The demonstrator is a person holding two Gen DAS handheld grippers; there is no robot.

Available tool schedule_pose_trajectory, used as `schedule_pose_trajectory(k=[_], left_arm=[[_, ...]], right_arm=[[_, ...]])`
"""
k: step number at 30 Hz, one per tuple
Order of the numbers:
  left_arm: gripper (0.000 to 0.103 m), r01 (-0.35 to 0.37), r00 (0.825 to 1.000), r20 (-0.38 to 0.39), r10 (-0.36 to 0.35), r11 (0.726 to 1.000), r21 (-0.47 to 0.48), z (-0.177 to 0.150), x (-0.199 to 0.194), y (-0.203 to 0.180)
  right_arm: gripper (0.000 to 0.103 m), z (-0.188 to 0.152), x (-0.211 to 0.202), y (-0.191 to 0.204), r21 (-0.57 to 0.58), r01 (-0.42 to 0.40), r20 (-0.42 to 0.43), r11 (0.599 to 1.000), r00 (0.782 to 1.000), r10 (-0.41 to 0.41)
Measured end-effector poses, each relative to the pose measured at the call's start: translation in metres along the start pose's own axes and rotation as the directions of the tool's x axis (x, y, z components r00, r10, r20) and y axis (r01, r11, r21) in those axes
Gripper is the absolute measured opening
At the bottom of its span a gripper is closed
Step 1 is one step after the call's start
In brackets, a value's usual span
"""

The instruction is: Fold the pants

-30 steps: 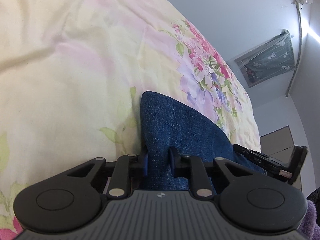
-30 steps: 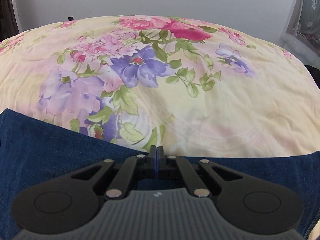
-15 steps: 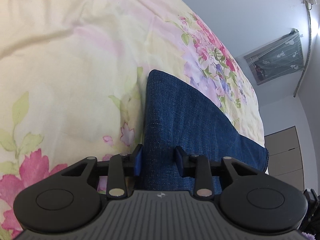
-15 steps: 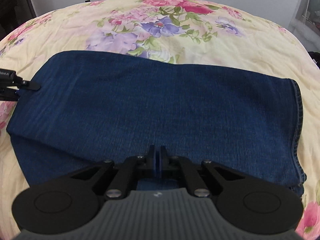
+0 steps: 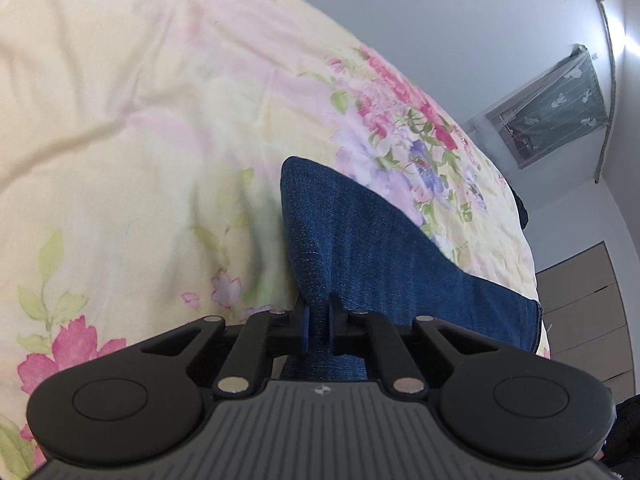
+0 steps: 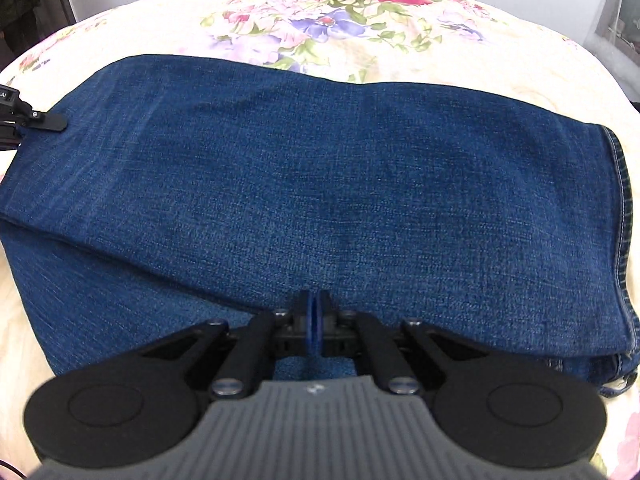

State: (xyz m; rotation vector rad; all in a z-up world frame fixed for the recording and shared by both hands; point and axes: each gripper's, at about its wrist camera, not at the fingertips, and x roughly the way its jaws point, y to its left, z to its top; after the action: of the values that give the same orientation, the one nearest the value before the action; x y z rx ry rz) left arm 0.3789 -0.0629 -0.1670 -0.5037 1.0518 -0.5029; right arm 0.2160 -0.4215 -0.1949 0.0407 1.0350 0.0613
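Closing just now, left tool [image 5: 318, 322] pinches pants [image 6: 320, 200]; right tool [image 6: 315, 322] pressed together, empty.

Dark blue denim pants [image 6: 320, 184] on pale yellow bedspread [image 5: 120, 140] with pink and purple flowers

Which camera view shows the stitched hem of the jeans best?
The right wrist view: the jeans lie spread out, with the stitched hem running down their right edge. The left wrist view shows only a narrow strip of denim, with no stitching visible.
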Motion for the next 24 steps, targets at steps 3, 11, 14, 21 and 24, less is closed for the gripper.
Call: schedule_pose_trajectory(k=[3, 11, 14, 21, 24], left_arm=[[0.007, -0.003, 1.0, 0.022, 0.002, 1.0, 0.021, 0.008, -0.016, -0.026], [0.006, -0.004, 0.999, 0.043, -0.003, 0.984, 0.178, 0.02, -0.055, -0.156], [0.006, -0.025, 0.999, 0.036, 0.018, 0.974, 0.224, 0.019, -0.056, -0.214], [0.006, -0.051, 0.998, -0.008, 0.056, 0.947, 0.318, 0.001, -0.019, -0.331], [0.006, -0.059, 0.996, -0.046, 0.078, 0.942, 0.331, -0.012, 0.012, -0.368]], right_arm=[[0.0, -0.003, -0.017, -0.012, 0.07, -0.037, 0.037, 0.997, 0.999, 0.035], [0.003, -0.035, -0.075, -0.049, 0.119, -0.013, 0.111, 0.993, 0.994, -0.001], [0.003, -0.044, -0.094, -0.064, 0.132, -0.023, 0.141, 0.991, 0.99, 0.004], [0.003, -0.059, -0.121, -0.095, 0.147, -0.022, 0.171, 0.989, 0.985, -0.004], [0.003, -0.064, -0.131, -0.114, 0.163, -0.015, 0.183, 0.986, 0.983, -0.015]])
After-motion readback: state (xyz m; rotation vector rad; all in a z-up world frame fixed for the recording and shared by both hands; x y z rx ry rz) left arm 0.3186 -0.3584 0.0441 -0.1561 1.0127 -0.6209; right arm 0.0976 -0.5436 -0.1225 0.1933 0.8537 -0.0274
